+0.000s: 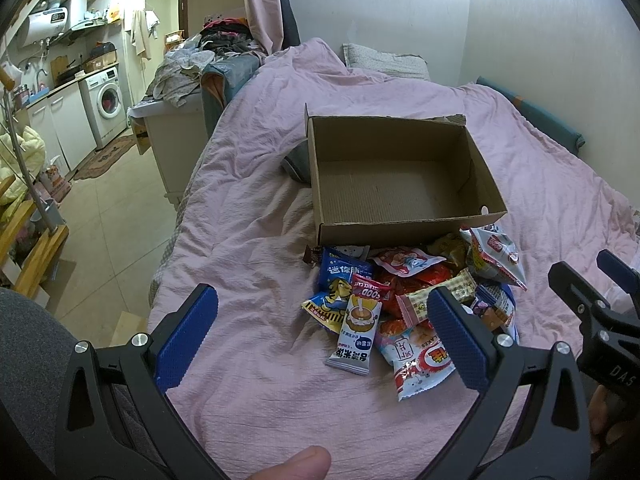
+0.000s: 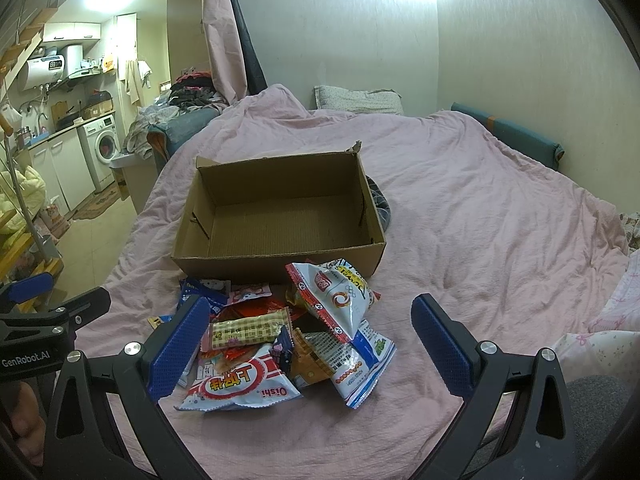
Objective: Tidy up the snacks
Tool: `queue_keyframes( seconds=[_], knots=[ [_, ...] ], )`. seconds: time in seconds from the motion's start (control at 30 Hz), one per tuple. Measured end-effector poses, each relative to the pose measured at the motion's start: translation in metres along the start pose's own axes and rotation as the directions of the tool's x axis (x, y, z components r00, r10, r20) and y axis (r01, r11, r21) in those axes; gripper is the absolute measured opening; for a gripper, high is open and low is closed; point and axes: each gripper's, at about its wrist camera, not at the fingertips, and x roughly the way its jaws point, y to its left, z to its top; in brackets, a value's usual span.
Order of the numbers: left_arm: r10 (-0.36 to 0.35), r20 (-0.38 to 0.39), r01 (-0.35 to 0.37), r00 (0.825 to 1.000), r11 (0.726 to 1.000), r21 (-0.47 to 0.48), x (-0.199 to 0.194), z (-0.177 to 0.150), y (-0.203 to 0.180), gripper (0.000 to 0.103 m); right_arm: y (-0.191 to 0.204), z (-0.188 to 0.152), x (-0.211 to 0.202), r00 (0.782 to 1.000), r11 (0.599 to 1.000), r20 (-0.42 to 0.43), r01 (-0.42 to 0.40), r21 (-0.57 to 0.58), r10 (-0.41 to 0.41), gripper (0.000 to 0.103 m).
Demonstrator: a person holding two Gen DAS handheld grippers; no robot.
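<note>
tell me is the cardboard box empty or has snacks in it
Empty. The cardboard box shows only its bare corrugated floor in both views; the snack packets all lie piled on the bedspread before it.

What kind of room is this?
It looks like a small studio flat: a bed with a pink duvet and pillow shares one room with a kitchen corner holding a washing machine and a wall-mounted water heater.
</note>
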Motion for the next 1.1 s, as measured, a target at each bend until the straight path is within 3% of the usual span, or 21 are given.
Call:
queue_keyframes(
  seconds=[0.43, 0.57, 0.63, 0.73, 0.87, 0.97, 1.1],
  knots=[
    [-0.003, -0.010, 0.003, 1.000, 1.000, 0.001, 0.001, -0.002, 0.002, 0.103, 0.000, 0.001, -0.001, 1.000, 1.000, -0.004, -0.002, 0.003, 0.002, 0.103],
    [-0.004, -0.029, 0.004, 1.000, 1.000, -0.012, 0.007, -0.005, -0.001, 0.103, -0.025, 0.012, -0.001, 0.996, 0.987, -0.023, -0.085, 0.138, 0.089, 0.103],
    [-0.003, -0.055, 0.002, 0.998, 1.000, -0.025, 0.010, -0.004, 0.002, 0.103, -0.040, 0.022, 0.010, 0.989, 0.971, -0.072, -0.109, 0.212, 0.127, 0.103],
    [-0.003, -0.081, 0.000, 0.997, 0.999, -0.041, 0.012, -0.003, 0.005, 0.103, -0.058, 0.034, 0.046, 0.951, 0.944, -0.220, -0.148, 0.294, 0.218, 0.103],
    [0.012, -0.131, -0.018, 0.991, 0.999, -0.042, 0.019, 0.006, 0.011, 0.103, -0.071, 0.042, 0.101, 0.846, 0.908, -0.414, -0.174, 0.380, 0.335, 0.103],
    [0.016, -0.207, -0.029, 0.978, 0.998, -0.061, 0.030, 0.016, 0.021, 0.103, -0.075, 0.040, 0.130, 0.793, 0.893, -0.490, -0.141, 0.428, 0.361, 0.103],
    [-0.003, -0.320, -0.026, 0.947, 0.996, -0.088, 0.052, 0.033, 0.031, 0.103, -0.077, 0.034, 0.158, 0.760, 0.876, -0.527, -0.115, 0.469, 0.381, 0.103]
  ],
)
